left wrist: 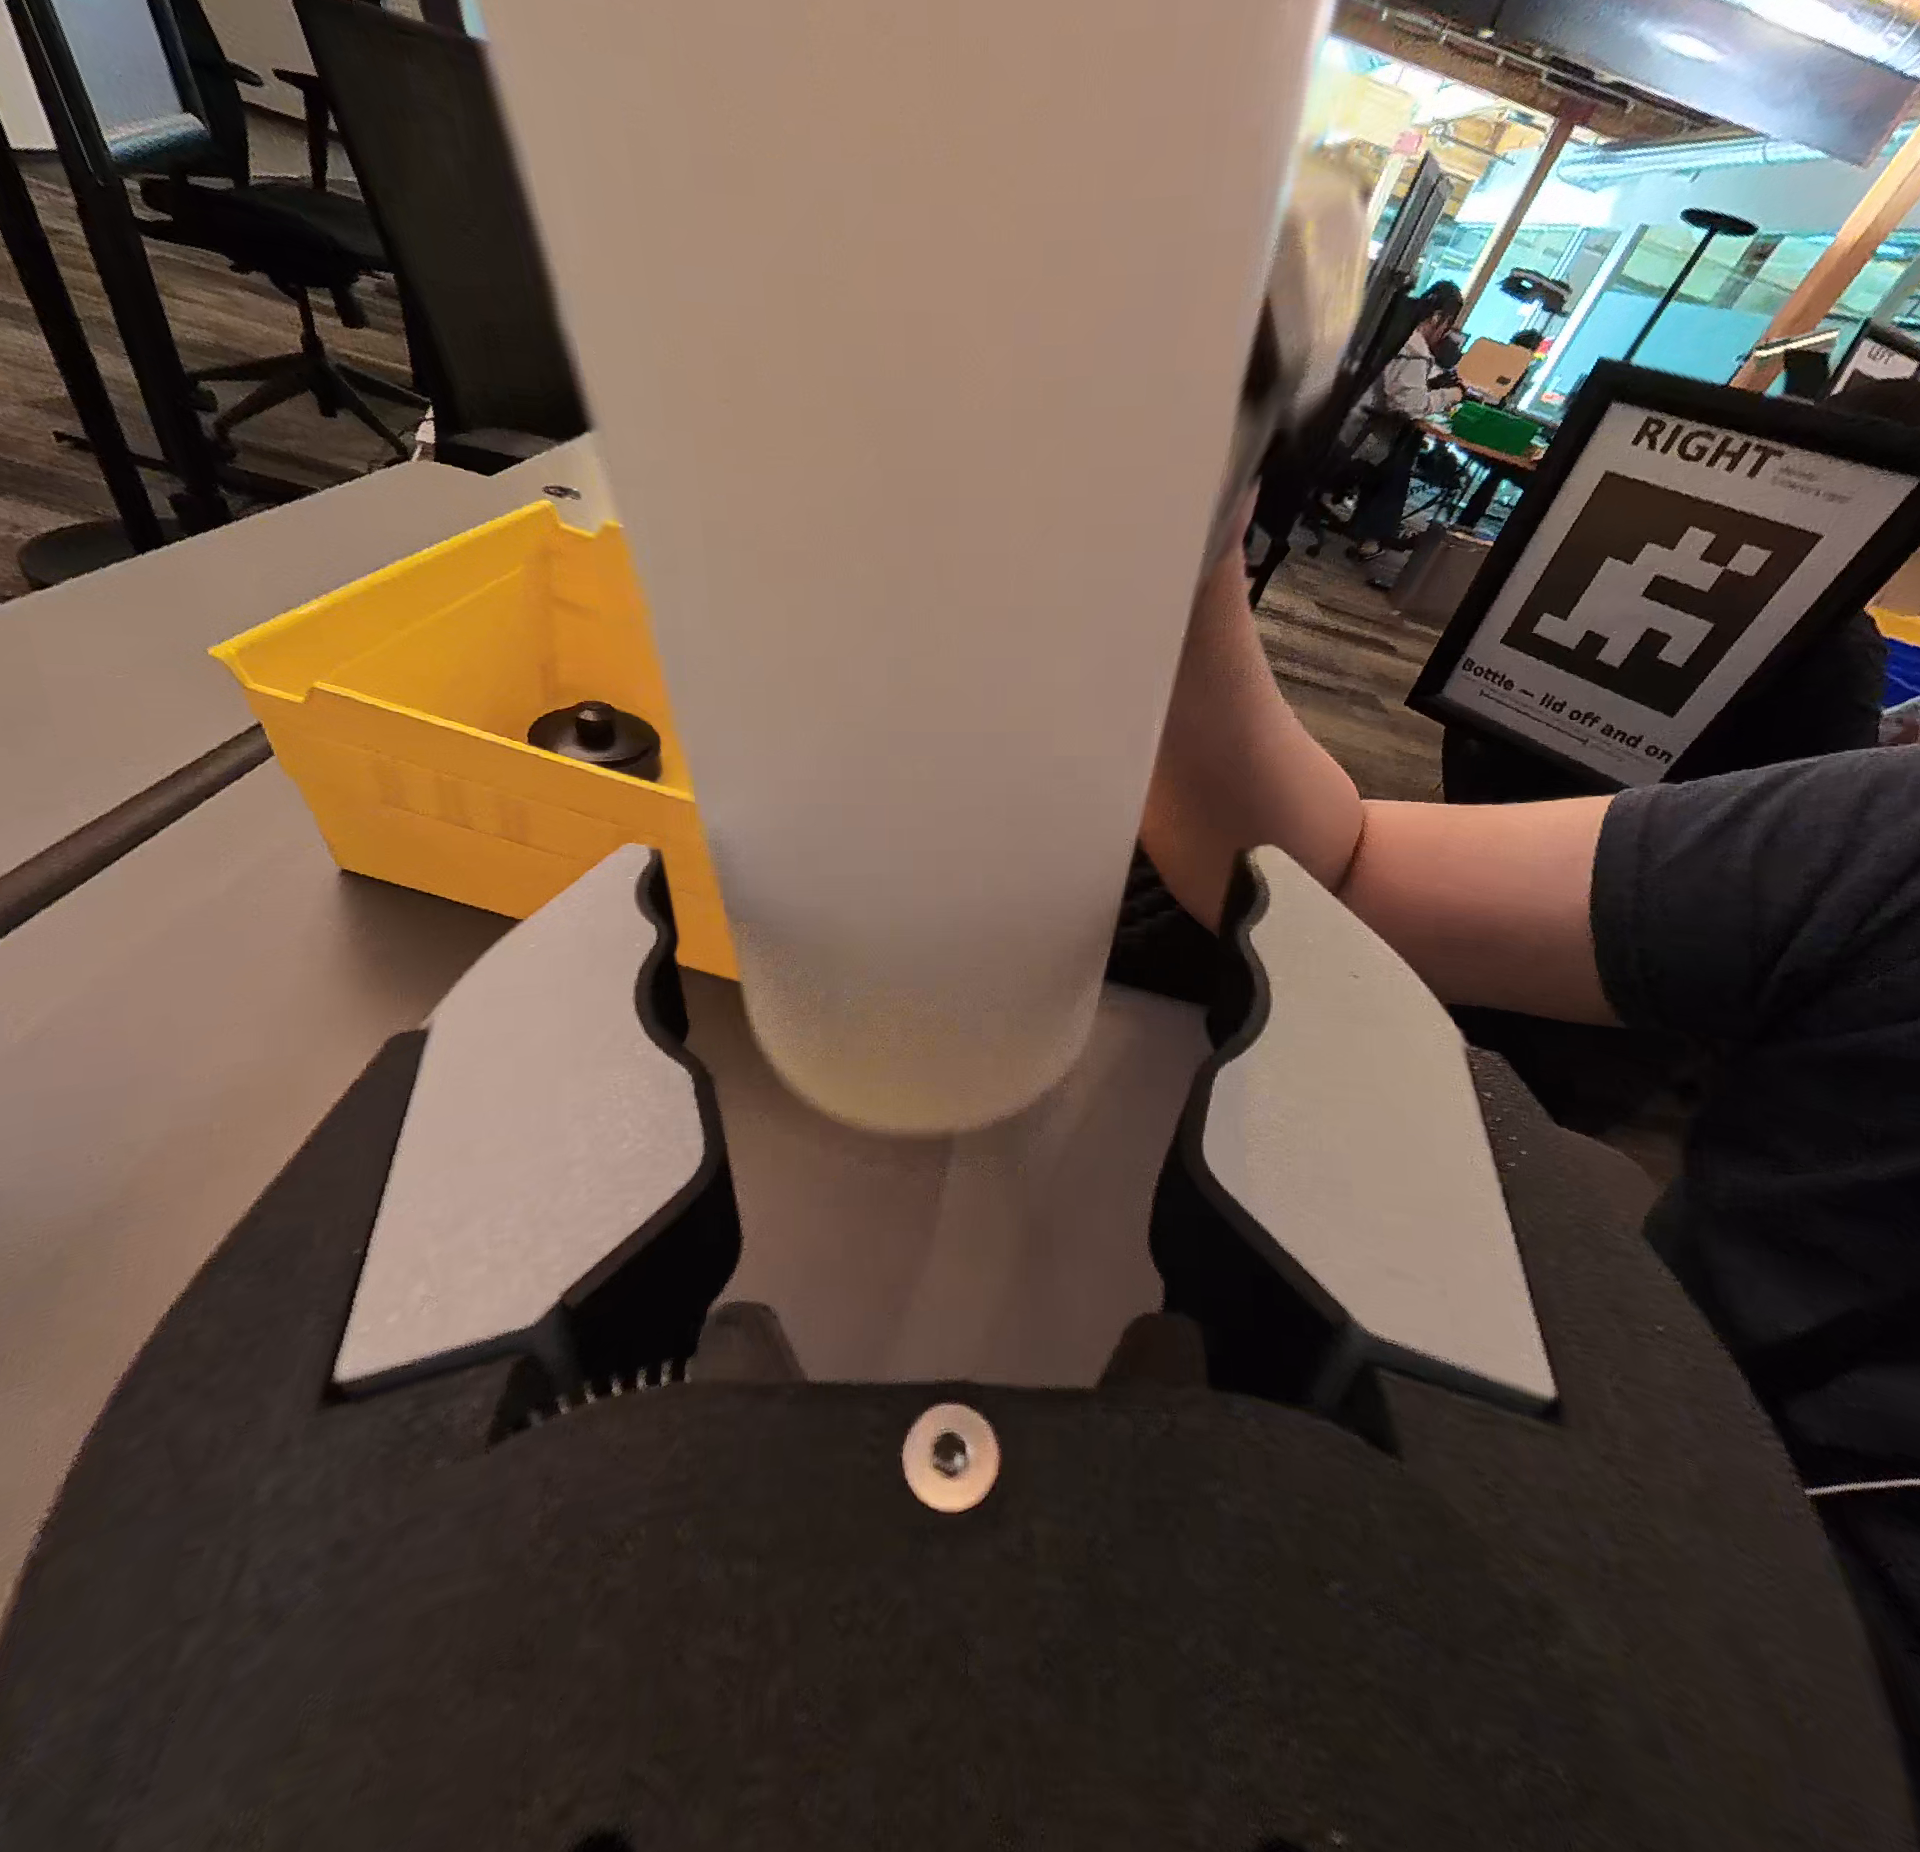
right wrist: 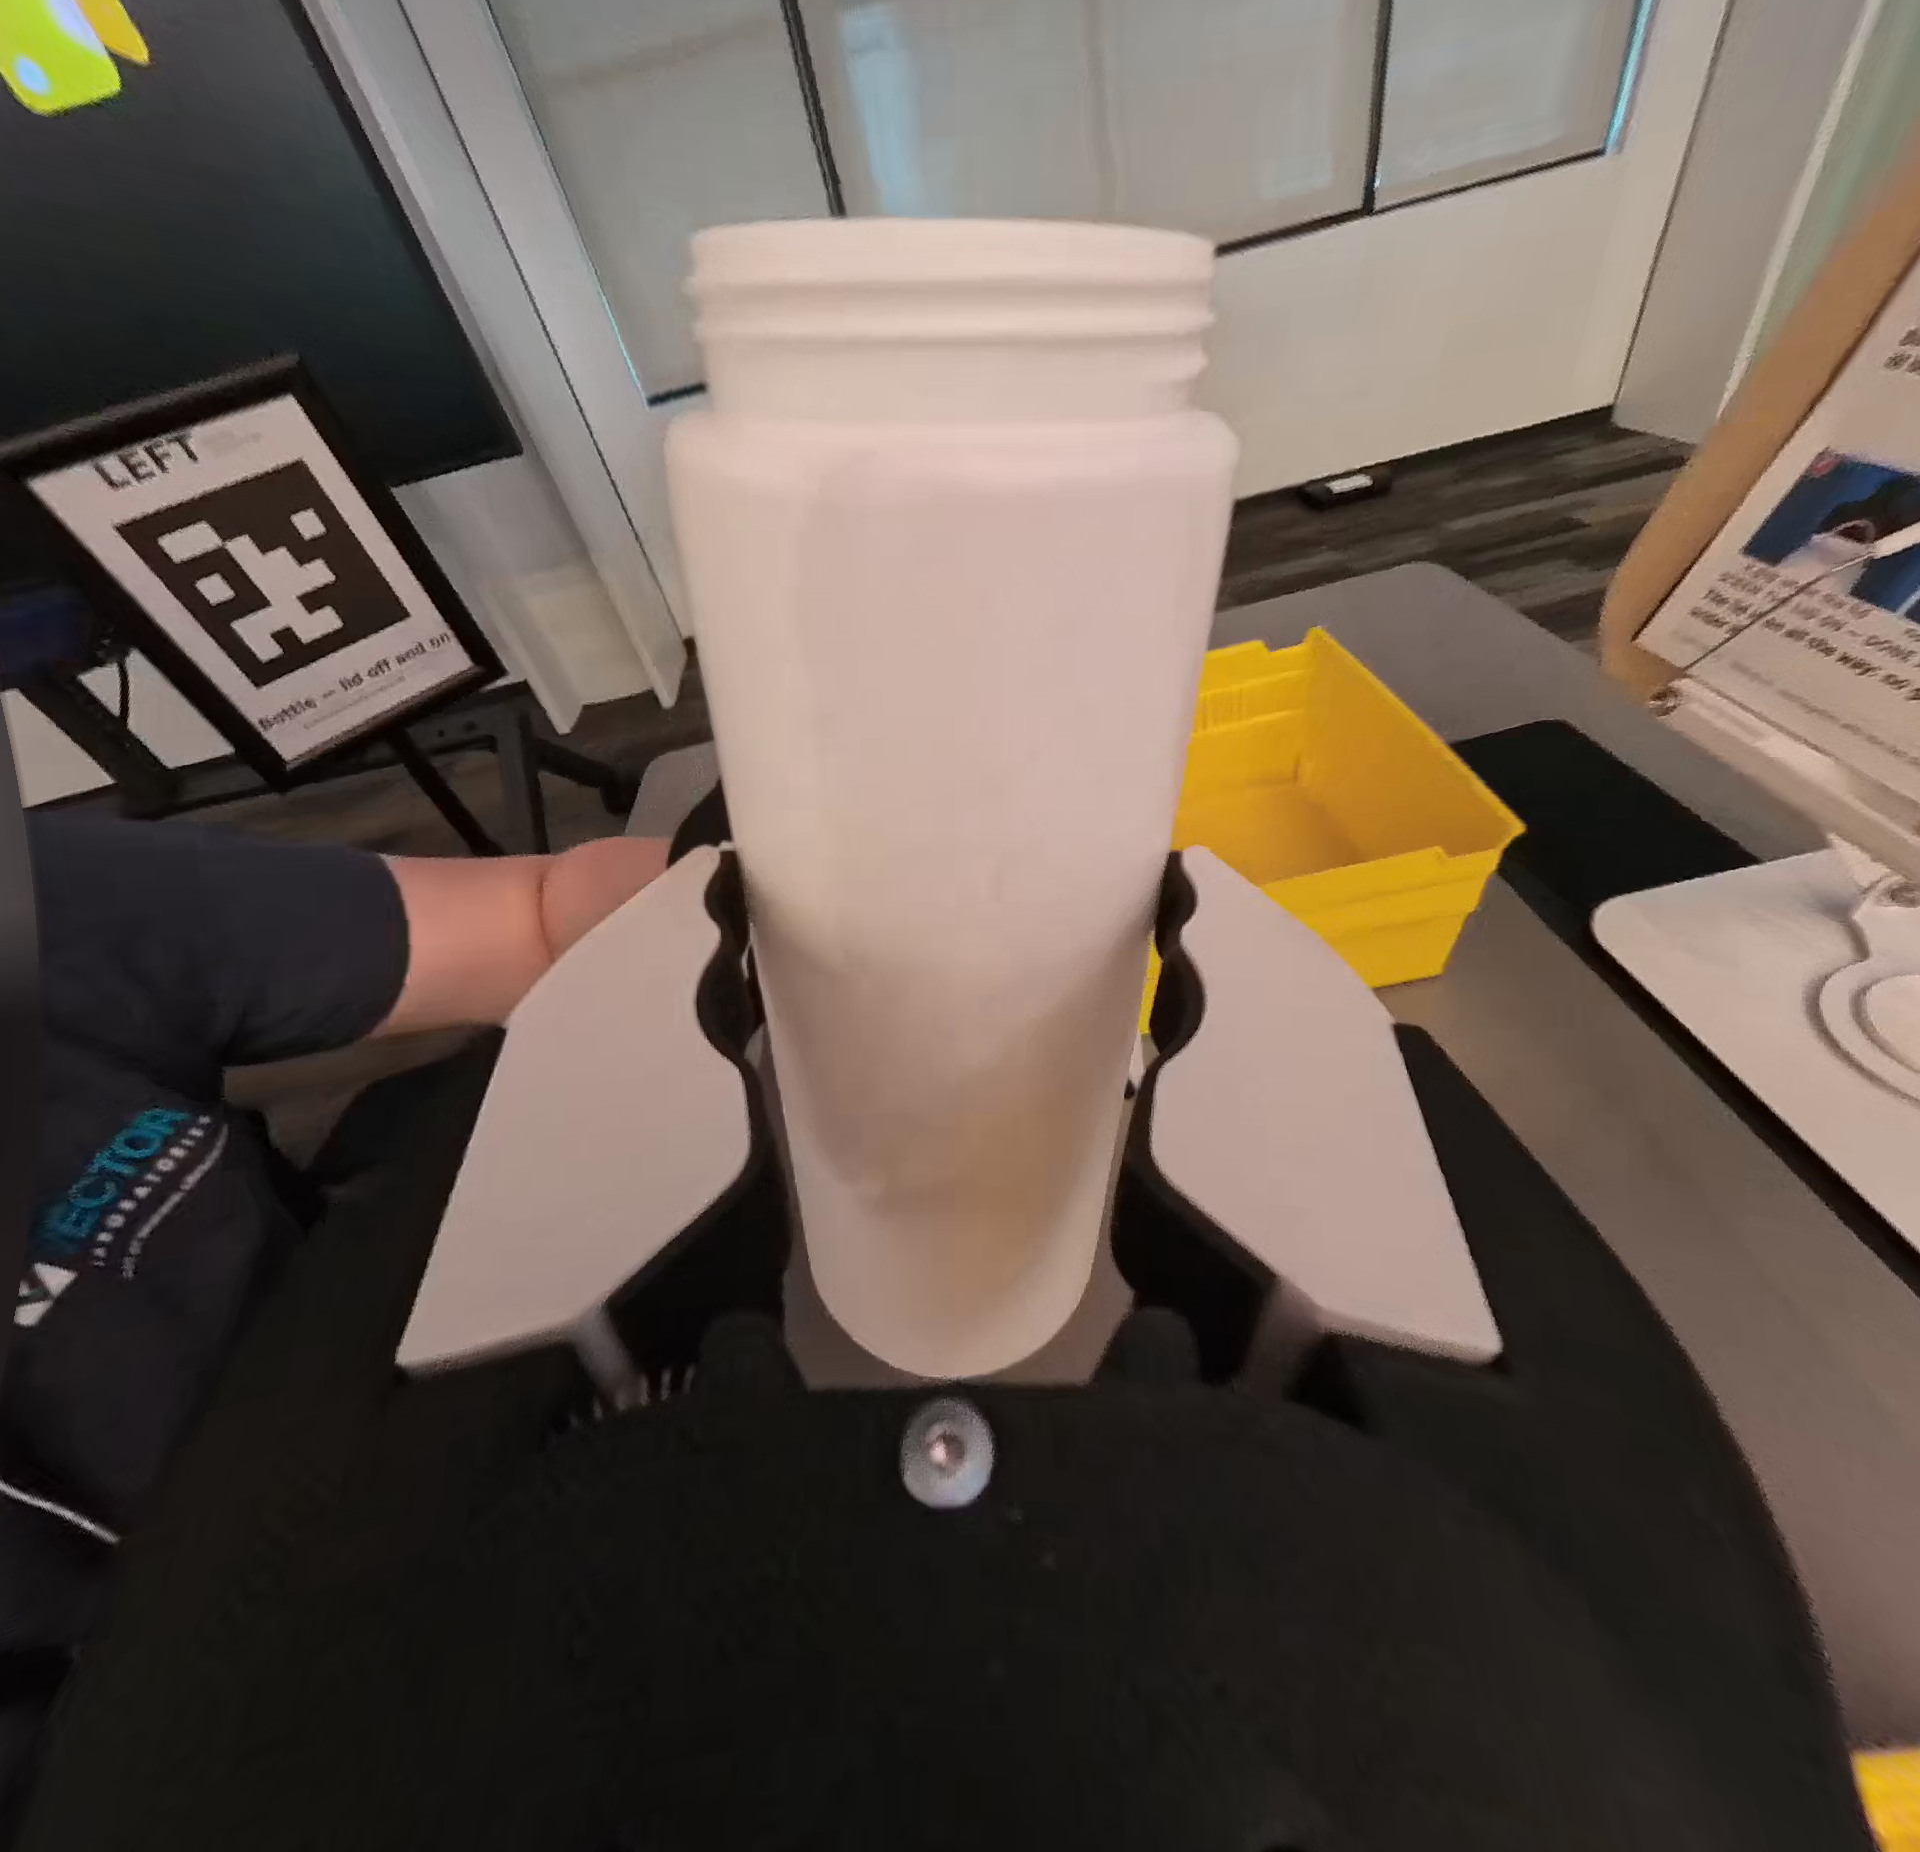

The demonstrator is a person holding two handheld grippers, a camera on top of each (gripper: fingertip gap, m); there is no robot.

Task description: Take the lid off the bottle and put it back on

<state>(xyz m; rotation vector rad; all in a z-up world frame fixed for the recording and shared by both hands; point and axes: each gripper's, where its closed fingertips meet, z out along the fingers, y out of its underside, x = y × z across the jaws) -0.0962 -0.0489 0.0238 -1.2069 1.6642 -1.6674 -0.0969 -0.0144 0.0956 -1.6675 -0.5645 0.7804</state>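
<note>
The right gripper [right wrist: 951,961] pinches the smooth white plastic bottle [right wrist: 951,722] low on its cylindrical body, scalloped black pads touching both sides. The bottle stands upright, its ribbed threaded neck bare of a lid. The left gripper [left wrist: 951,955] has its jaws spread, flanking the bottle's rounded base without touching it. Just behind the bottle on the matte grey table [left wrist: 208,1023] sits a glossy yellow bin [left wrist: 457,763] holding a round black lid [left wrist: 594,737].
</note>
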